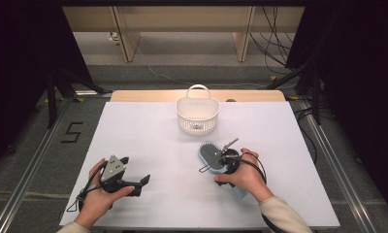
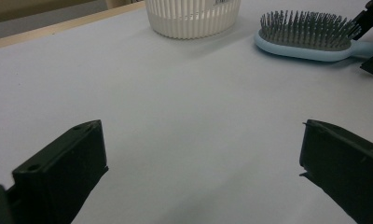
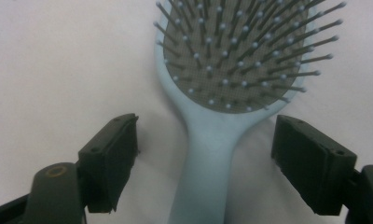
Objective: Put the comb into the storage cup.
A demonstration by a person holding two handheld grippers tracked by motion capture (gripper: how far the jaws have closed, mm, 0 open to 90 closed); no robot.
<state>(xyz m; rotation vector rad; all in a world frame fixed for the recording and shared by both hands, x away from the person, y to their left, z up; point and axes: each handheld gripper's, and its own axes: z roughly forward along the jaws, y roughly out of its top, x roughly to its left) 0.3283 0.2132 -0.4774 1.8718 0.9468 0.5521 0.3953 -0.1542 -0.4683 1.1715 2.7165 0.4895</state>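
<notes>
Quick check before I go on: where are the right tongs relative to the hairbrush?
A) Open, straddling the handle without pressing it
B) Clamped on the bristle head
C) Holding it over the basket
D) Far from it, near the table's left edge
A: in the right gripper view the right tongs stand open either side of the hairbrush handle, with gaps showing.

Black tongs (image 3: pixel 205 158), grey plate, cream sleeves (image 1: pixel 283 213).
</notes>
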